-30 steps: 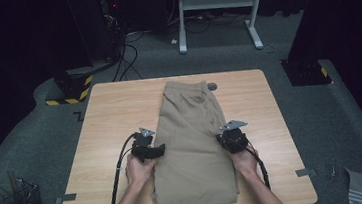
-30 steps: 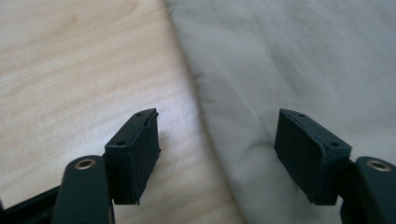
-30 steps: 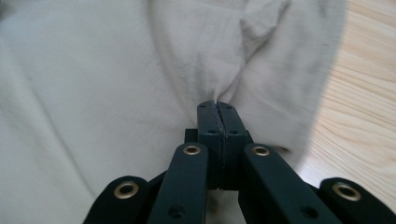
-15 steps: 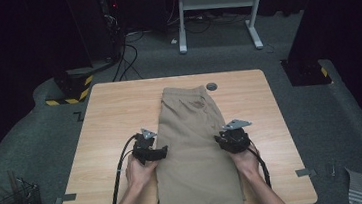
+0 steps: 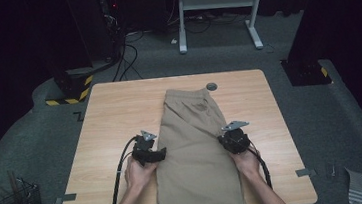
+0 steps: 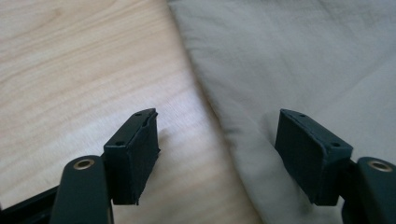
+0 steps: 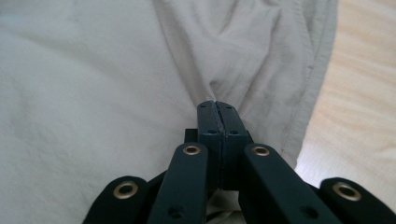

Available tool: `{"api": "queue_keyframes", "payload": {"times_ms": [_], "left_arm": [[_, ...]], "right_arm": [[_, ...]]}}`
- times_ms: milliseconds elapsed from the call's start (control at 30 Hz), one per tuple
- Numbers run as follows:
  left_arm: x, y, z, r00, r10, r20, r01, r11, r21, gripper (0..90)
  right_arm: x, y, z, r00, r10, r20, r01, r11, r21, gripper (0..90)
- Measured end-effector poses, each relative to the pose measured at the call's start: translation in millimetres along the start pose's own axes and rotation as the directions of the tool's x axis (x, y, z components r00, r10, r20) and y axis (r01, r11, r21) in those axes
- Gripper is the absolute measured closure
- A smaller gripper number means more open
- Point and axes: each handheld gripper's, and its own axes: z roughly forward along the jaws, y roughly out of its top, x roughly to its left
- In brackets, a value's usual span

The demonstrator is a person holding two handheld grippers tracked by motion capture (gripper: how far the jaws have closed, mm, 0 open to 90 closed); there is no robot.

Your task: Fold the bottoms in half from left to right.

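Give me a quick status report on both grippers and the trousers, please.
Left gripper open astride trousers edge. Right gripper shut on a pinch of cloth. Nothing in the way.

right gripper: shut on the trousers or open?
Shut on the khaki trousers. In the right gripper view, the right gripper has its jaws pressed together, with a pinch of fabric puckering out from the tips.

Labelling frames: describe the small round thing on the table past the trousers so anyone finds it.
Start at the wooden table with the tan trousers lying down its middle. Just beyond their waistband, near the far edge, sits a small grey disc. It is the one dark round spot on the bare wood.
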Motion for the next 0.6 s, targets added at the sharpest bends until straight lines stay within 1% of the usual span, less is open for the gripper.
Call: {"api": "queue_keyframes", "payload": {"times_ms": [67, 100, 133, 200, 233, 267, 300, 333, 367, 400, 433, 500, 600], "left_arm": [[0.8, 1.7, 0.8, 0.9999, -0.005, 0.016, 0.005, 1.0000, 0.004, 29.4], [1.5, 3.4, 2.2, 0.9997, -0.007, 0.023, 0.007, 1.0000, 0.003, 28.9], [2.0, 5.4, 3.3, 0.9998, -0.005, 0.021, 0.005, 1.0000, 0.000, 28.2], [3.0, 13.3, 6.4, 0.9998, -0.006, 0.018, 0.006, 0.9997, -0.023, 27.8], [3.5, 17.0, 8.3, 0.9996, -0.015, 0.022, 0.016, 0.9992, -0.036, 27.9], [3.6, 19.8, 10.2, 0.9996, -0.019, 0.022, 0.020, 0.9991, -0.037, 28.0], [3.7, 23.5, 13.5, 0.9997, -0.015, 0.018, 0.015, 0.9993, -0.035, 28.0], [3.5, 24.5, 15.5, 0.9997, -0.016, 0.016, 0.017, 0.9992, -0.035, 28.2], [4.0, 24.6, 18.6, 0.9997, -0.019, 0.016, 0.019, 0.9995, -0.026, 28.9], [4.4, 23.6, 21.2, 0.9998, -0.017, 0.013, 0.018, 0.9998, -0.013, 28.8], [4.4, 22.3, 21.4, 0.9999, -0.010, 0.012, 0.010, 0.9998, -0.019, 28.1], [4.8, 20.4, 19.5, 1.0000, -0.002, 0.004, 0.002, 0.9999, -0.015, 29.0], [3.8, 13.6, 14.4, 1.0000, -0.009, -0.002, 0.009, 0.9997, -0.021, 29.6]], "right_arm": [[1.4, -1.0, -2.7, 0.9998, -0.005, 0.017, 0.005, 1.0000, -0.008, 75.5], [0.1, 0.1, -3.9, 0.9999, 0.006, 0.014, -0.006, 0.9997, -0.022, 71.5], [-1.6, 2.0, -4.9, 0.9997, 0.025, 0.008, -0.024, 0.9990, -0.038, 68.8], [-3.5, 7.6, -5.4, 0.9986, 0.053, 0.004, -0.052, 0.9966, -0.064, 65.6], [-3.7, 11.0, -3.8, 0.9983, 0.059, 0.005, -0.058, 0.9961, -0.066, 65.3], [-3.5, 14.4, -1.0, 0.9978, 0.066, 0.006, -0.065, 0.9958, -0.064, 65.6], [-3.6, 17.0, 2.0, 0.9978, 0.067, 0.006, -0.066, 0.9959, -0.061, 68.1], [-2.9, 20.4, 6.8, 0.9975, 0.070, 0.004, -0.070, 0.9964, -0.048, 72.5], [-2.3, 22.1, 10.0, 0.9977, 0.068, 0.003, -0.067, 0.9970, -0.037, 78.1], [-0.7, 23.5, 14.2, 0.9985, 0.055, 0.003, -0.055, 0.9983, -0.018, 83.8], [0.1, 23.1, 16.3, 0.9990, 0.043, 0.010, -0.042, 0.9991, -0.009, 88.3], [-1.3, 20.2, 17.7, 0.9993, 0.037, 0.010, -0.037, 0.9993, 0.002, 89.8], [-3.9, 13.5, 13.4, 0.9995, 0.028, 0.011, -0.028, 0.9996, 0.009, 90.0]]}}
